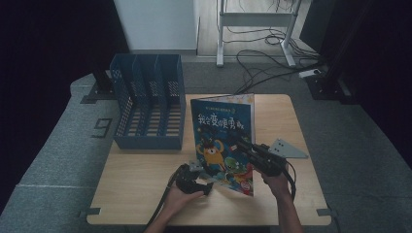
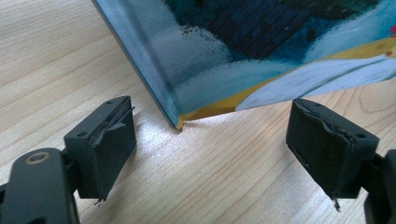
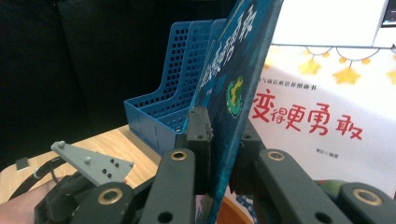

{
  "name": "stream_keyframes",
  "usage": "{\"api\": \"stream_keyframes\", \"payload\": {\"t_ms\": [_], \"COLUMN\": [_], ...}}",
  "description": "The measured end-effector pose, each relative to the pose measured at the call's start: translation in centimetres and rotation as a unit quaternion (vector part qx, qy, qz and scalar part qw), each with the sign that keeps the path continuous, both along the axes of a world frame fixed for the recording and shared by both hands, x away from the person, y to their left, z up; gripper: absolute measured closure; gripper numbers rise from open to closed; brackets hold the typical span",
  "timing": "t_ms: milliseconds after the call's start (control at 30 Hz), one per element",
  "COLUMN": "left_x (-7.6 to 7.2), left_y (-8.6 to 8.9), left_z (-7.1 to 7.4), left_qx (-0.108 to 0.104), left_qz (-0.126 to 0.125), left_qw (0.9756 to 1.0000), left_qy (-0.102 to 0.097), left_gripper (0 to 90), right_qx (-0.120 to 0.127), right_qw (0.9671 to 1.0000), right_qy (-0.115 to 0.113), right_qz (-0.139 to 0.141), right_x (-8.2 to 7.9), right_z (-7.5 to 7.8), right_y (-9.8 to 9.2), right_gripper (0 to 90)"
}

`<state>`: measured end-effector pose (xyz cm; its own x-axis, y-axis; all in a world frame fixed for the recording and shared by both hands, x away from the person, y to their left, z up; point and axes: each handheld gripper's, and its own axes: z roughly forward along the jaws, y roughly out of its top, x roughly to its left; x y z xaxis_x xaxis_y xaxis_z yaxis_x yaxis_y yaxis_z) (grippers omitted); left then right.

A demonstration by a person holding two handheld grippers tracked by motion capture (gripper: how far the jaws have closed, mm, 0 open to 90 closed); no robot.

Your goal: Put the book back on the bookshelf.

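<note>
Two grippers tend one book point(image 1: 223, 141), propped on its lower edge mid-table beside the file rack point(image 1: 148, 107). The right gripper point(image 1: 243, 144) clamps its edge; the left gripper point(image 2: 210, 140) gapes at the lower corner. Thin, glossy, likely light but floppy — best pinched near the spine.

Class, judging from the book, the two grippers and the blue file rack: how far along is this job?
Done: the right gripper is shut on the picture book, tilted up off the table. In hand: the left gripper stands open at its bottom corner. Left: the file rack holds no book.
</note>
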<state>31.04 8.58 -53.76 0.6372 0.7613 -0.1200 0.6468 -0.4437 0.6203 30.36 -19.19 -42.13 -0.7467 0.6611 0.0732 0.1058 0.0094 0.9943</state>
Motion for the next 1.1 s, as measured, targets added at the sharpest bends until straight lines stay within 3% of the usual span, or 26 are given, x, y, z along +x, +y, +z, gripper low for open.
{"api": "stream_keyframes", "payload": {"t_ms": [200, 300, 467, 867, 1100], "left_x": [-0.4, -0.8, -0.8, -0.2, 0.1], "left_y": [0.7, 1.2, 1.8, 2.1, 2.4], "left_z": [0.0, 0.4, 1.0, 2.3, 3.6], "left_qx": [-0.006, -0.014, -0.032, -0.061, -0.077], "left_qz": [0.002, 0.010, 0.016, 0.015, 0.013], "left_qw": [1.0000, 0.9994, 0.9983, 0.9960, 0.9932], "left_qy": [-0.005, -0.030, -0.046, -0.063, -0.087], "left_gripper": [17.3, 19.0, 19.0, 19.3, 19.7], "right_qx": [0.000, -0.002, -0.005, -0.019, -0.025], "right_qw": [1.0000, 1.0000, 0.9999, 0.9997, 0.9994], "right_qy": [0.001, 0.001, 0.000, 0.002, 0.006], "right_qz": [0.003, 0.004, 0.009, 0.016, 0.023], "right_x": [-0.8, -1.1, -1.6, -2.3, -2.8], "right_z": [-0.2, -0.2, -0.3, -0.5, -0.7], "right_y": [-0.2, -0.3, -0.5, -1.0, -1.4], "right_gripper": [81.4, 81.5, 81.7, 81.4, 81.3]}}
